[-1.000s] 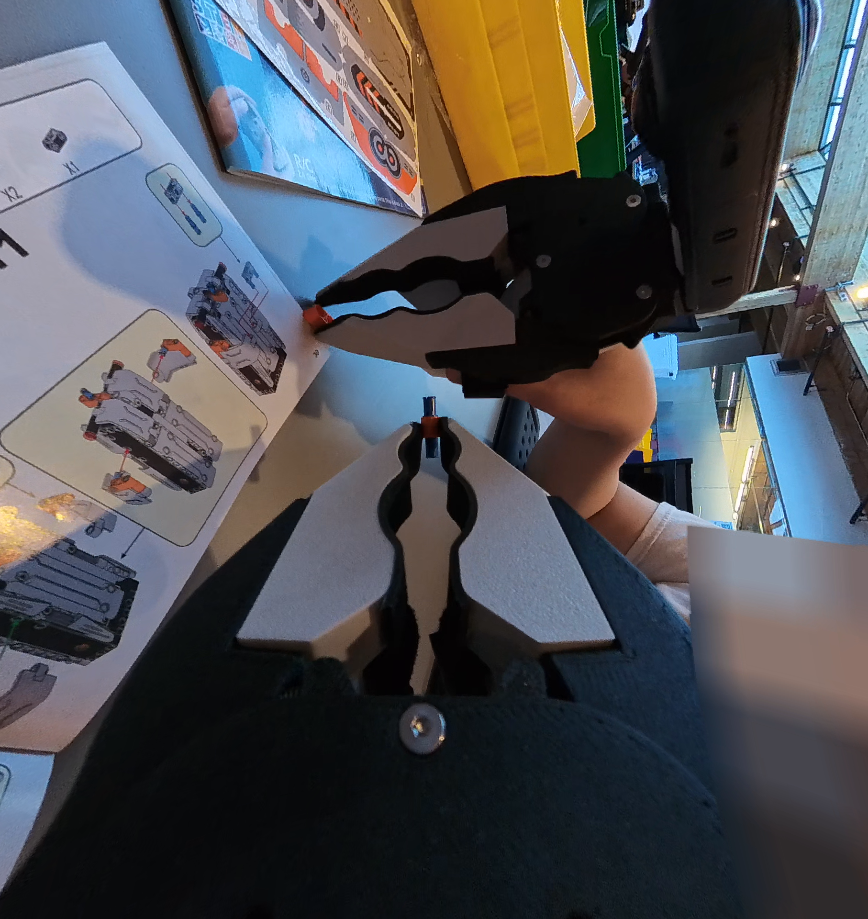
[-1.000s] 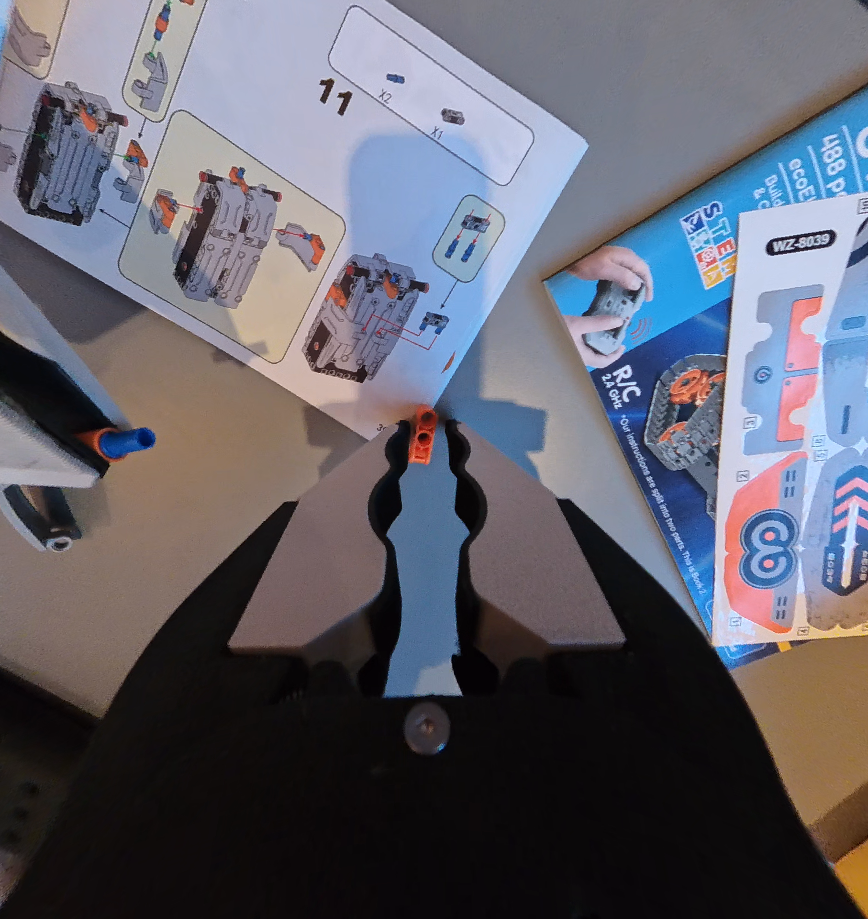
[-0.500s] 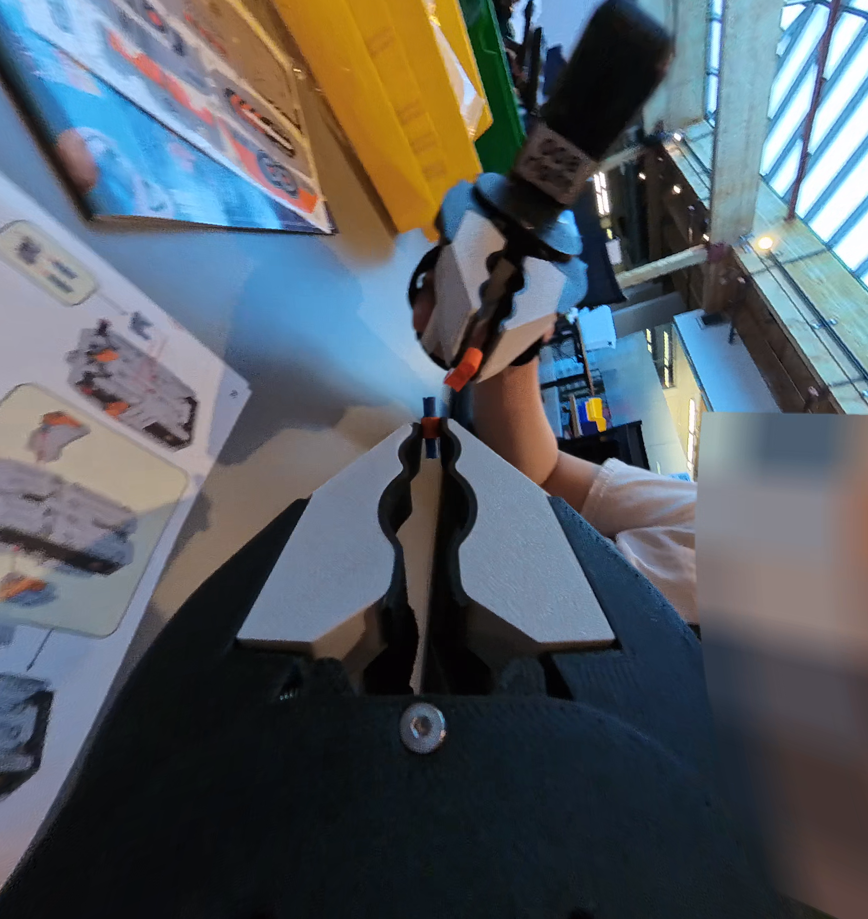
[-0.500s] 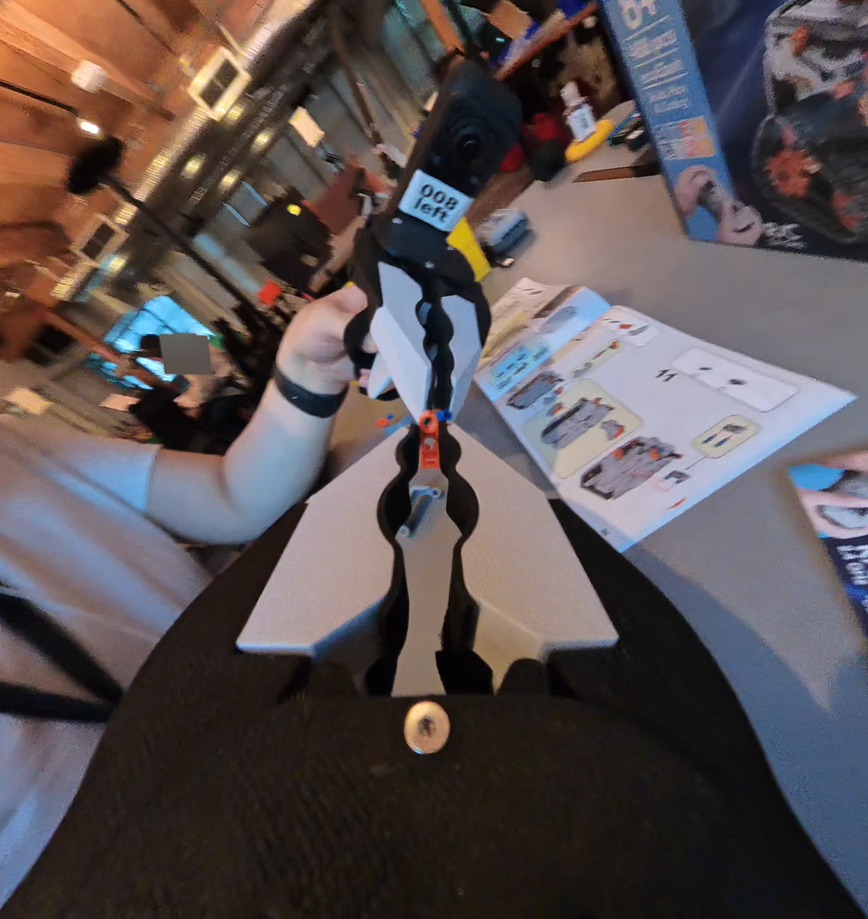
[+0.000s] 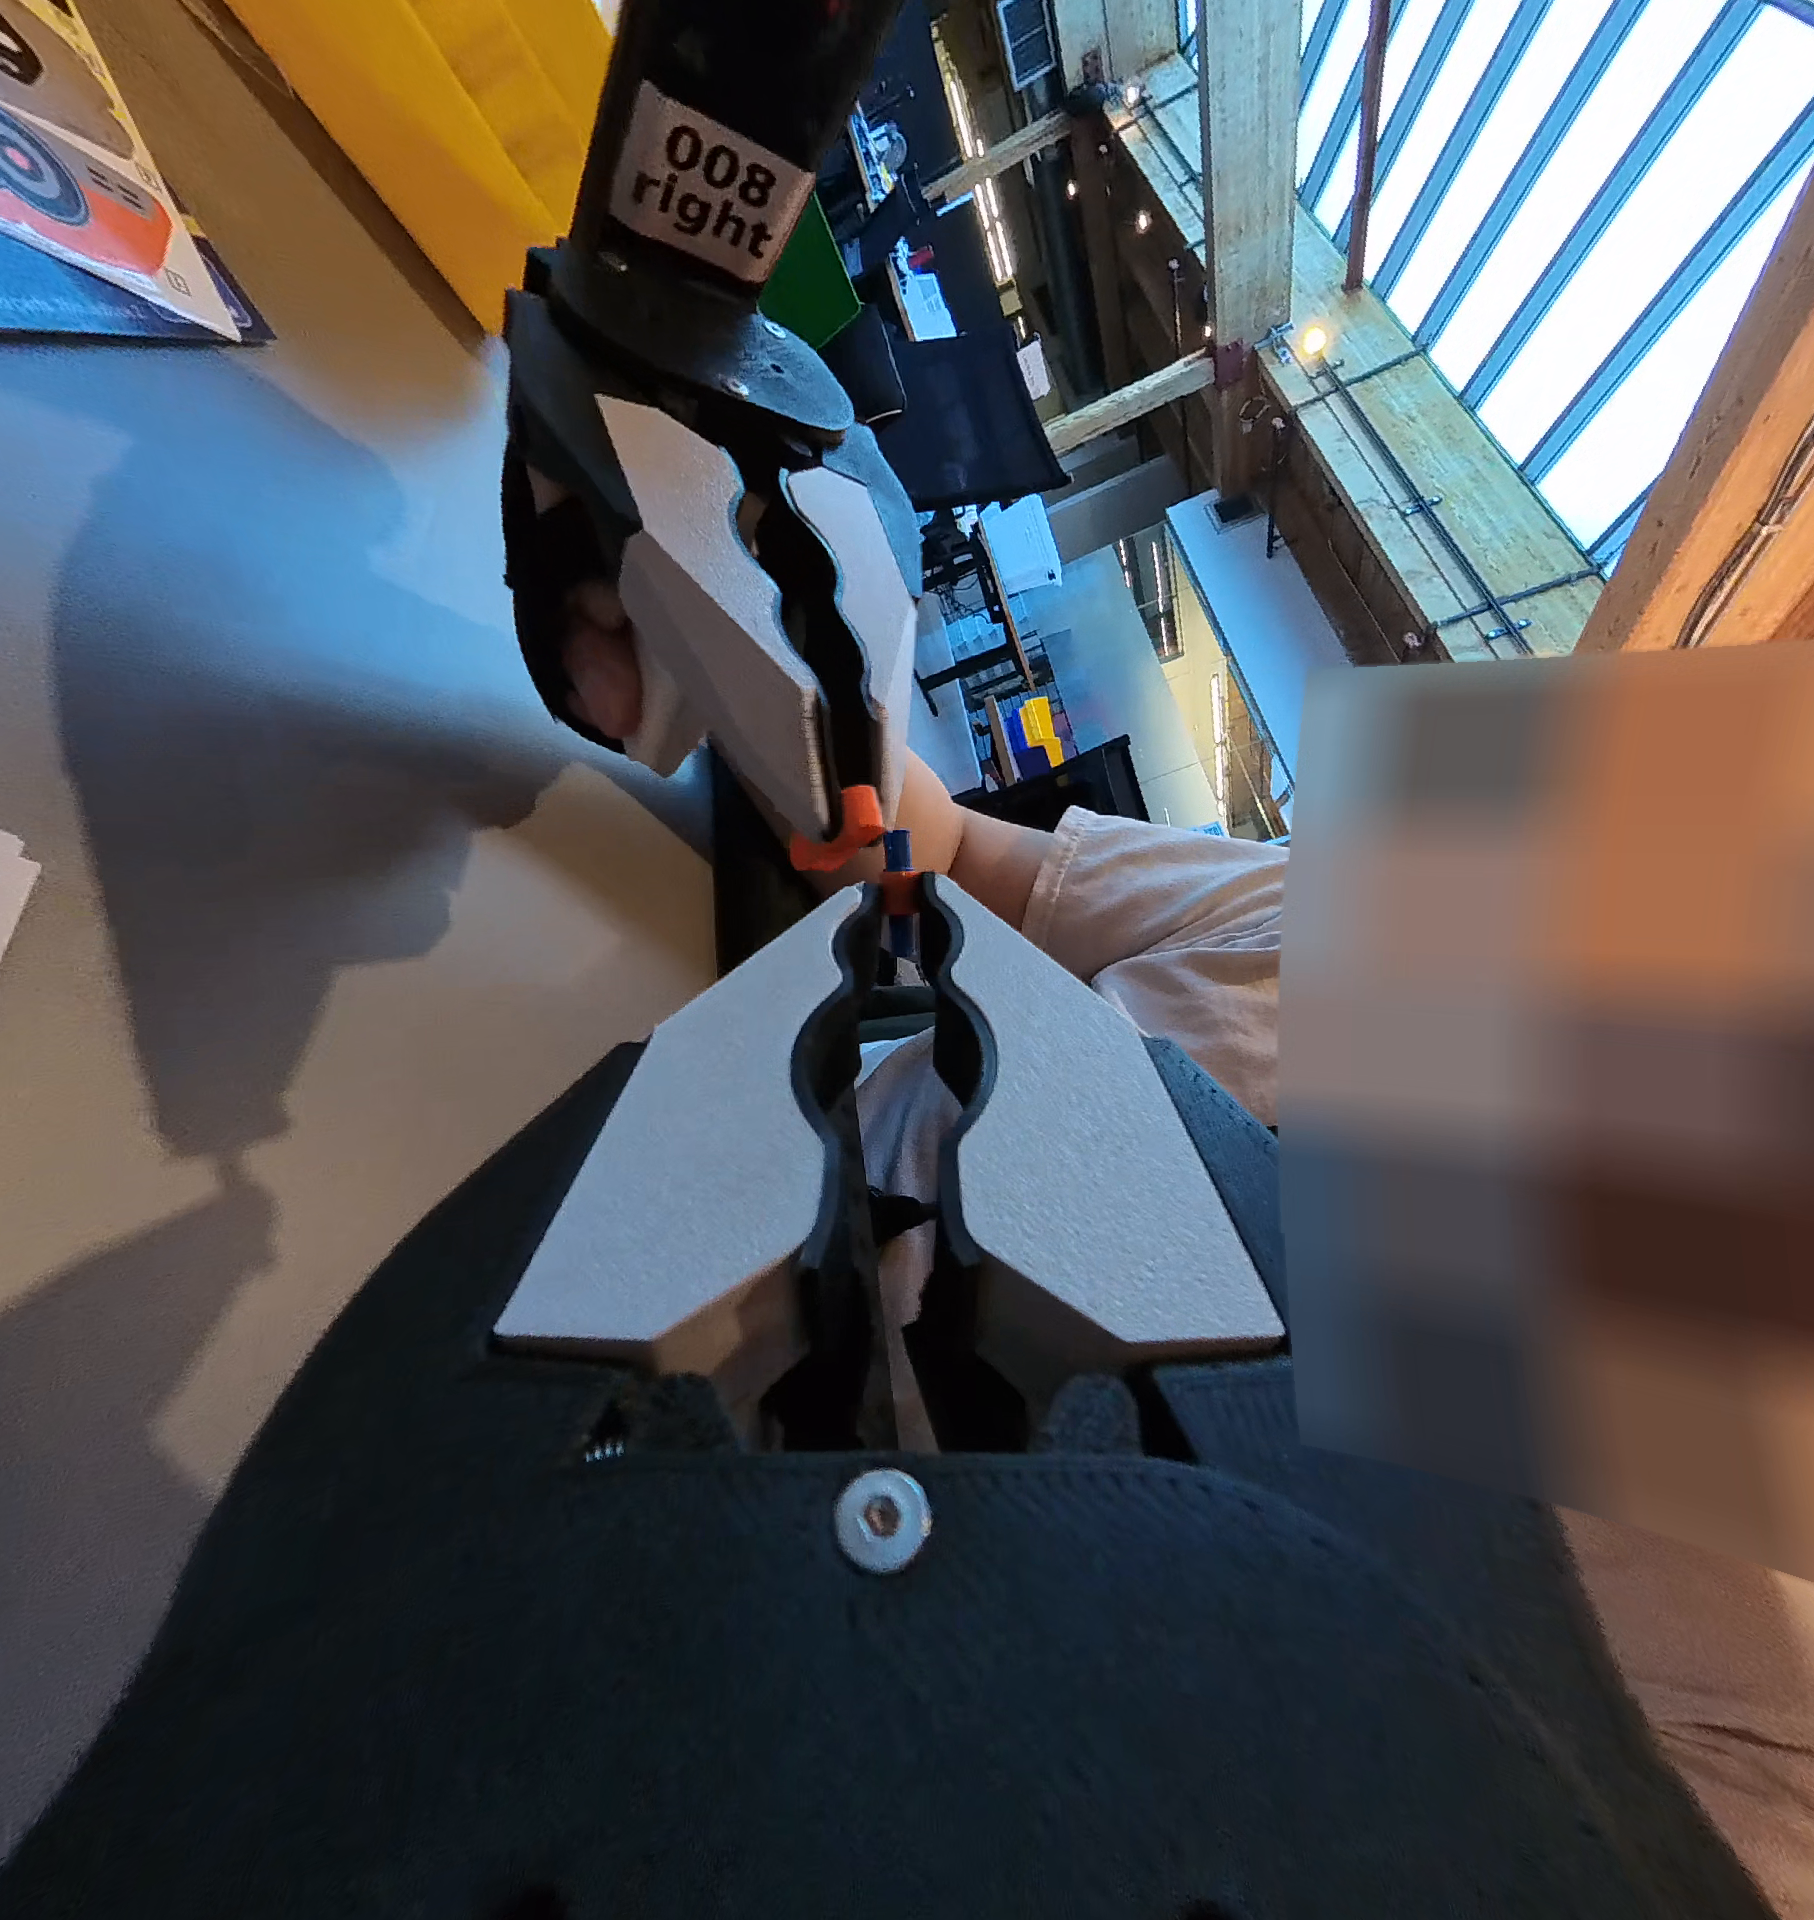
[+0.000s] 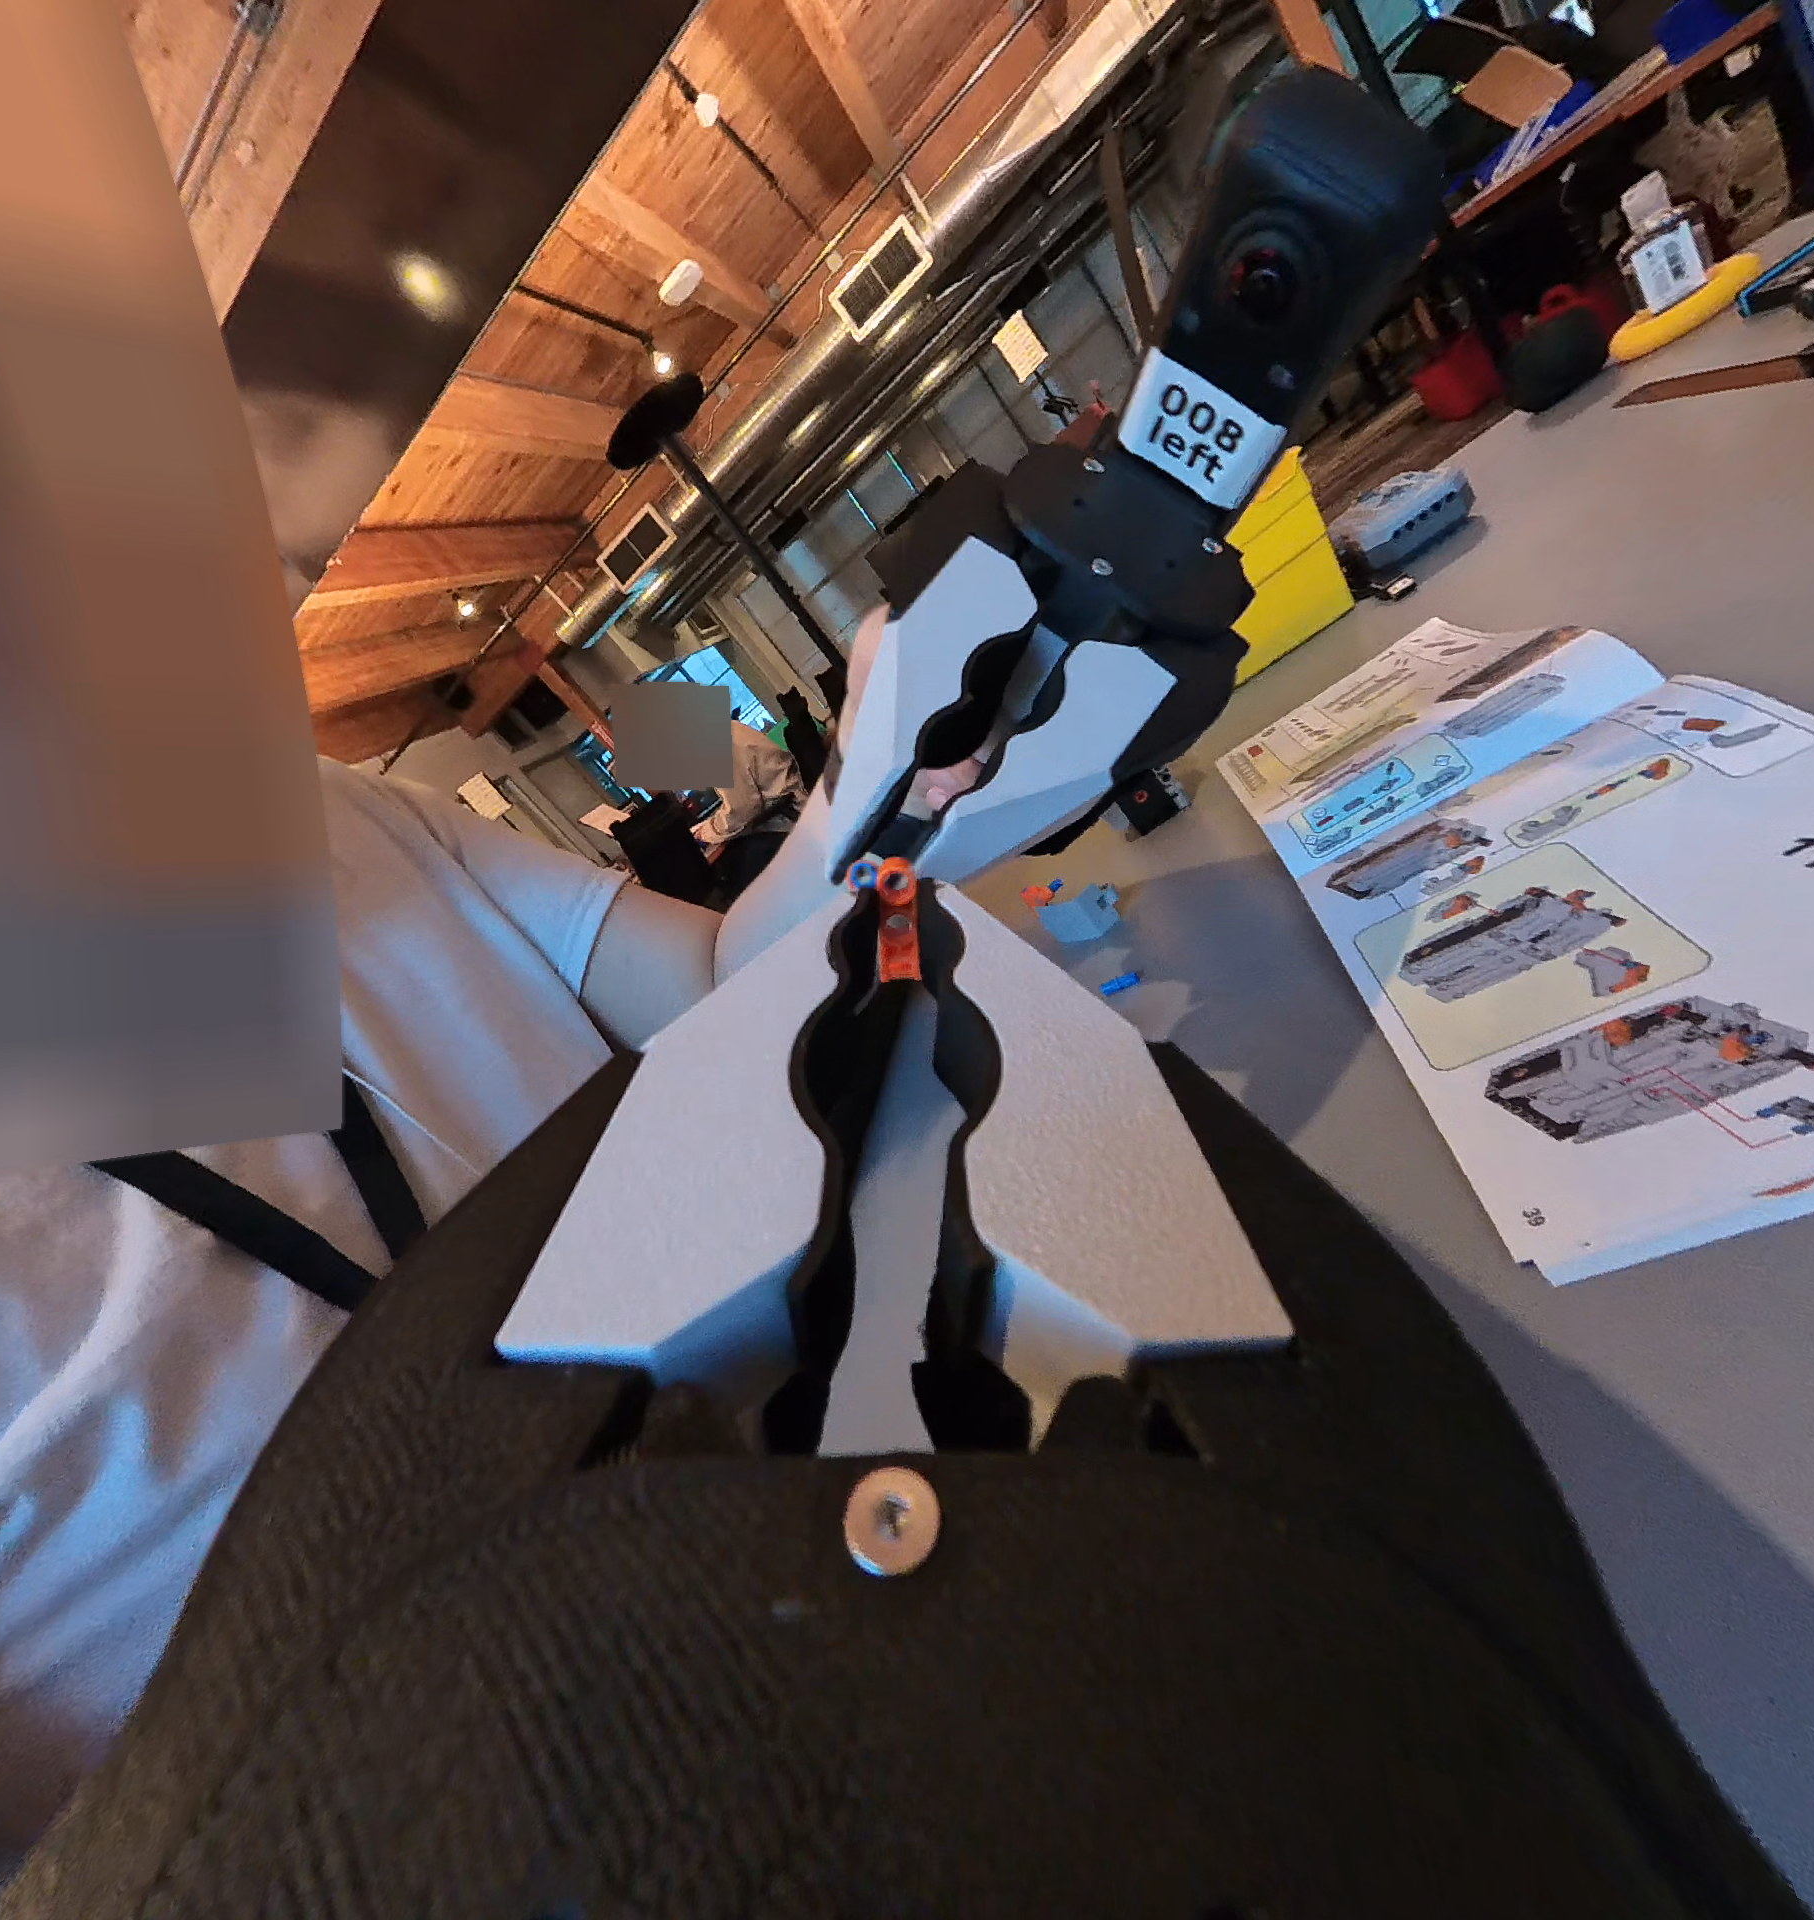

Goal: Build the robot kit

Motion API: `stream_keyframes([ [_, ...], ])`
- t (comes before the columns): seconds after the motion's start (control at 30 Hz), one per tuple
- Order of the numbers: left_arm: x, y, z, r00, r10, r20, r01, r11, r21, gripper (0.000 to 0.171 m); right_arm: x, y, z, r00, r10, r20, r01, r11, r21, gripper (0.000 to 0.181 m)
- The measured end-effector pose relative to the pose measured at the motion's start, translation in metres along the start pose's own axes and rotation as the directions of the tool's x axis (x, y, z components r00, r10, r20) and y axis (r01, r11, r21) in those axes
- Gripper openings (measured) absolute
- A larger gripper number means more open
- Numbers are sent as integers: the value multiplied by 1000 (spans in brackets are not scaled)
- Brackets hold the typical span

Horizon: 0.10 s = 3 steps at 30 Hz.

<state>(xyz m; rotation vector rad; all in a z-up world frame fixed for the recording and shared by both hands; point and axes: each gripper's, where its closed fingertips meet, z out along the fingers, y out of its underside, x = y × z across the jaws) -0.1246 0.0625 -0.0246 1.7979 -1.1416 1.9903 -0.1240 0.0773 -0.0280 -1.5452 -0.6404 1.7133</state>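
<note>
Left gripper [image 5: 895, 902] clamped on a small blue-and-orange pin [image 5: 895, 883] at frame centre. Right gripper [image 6: 890, 902] pinches an orange holed connector [image 6: 895, 930], also centre. Both tips are raised above the grey table [image 6: 1661, 1455], pin and connector just beside each other, maybe touching. Open instruction booklet [image 6: 1568, 935] lies at right; small loose pieces [image 6: 1074, 906] sit beyond the tips.
</note>
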Motion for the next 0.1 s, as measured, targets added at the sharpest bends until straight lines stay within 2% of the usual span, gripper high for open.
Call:
stream_keyframes([
  [0.1, 2, 0, 0, 1000, -16, -17, 16, 1000, 2, 5, -2, 2, 1, 1000, -24, -1, 24, 1000, -17, 6],
])
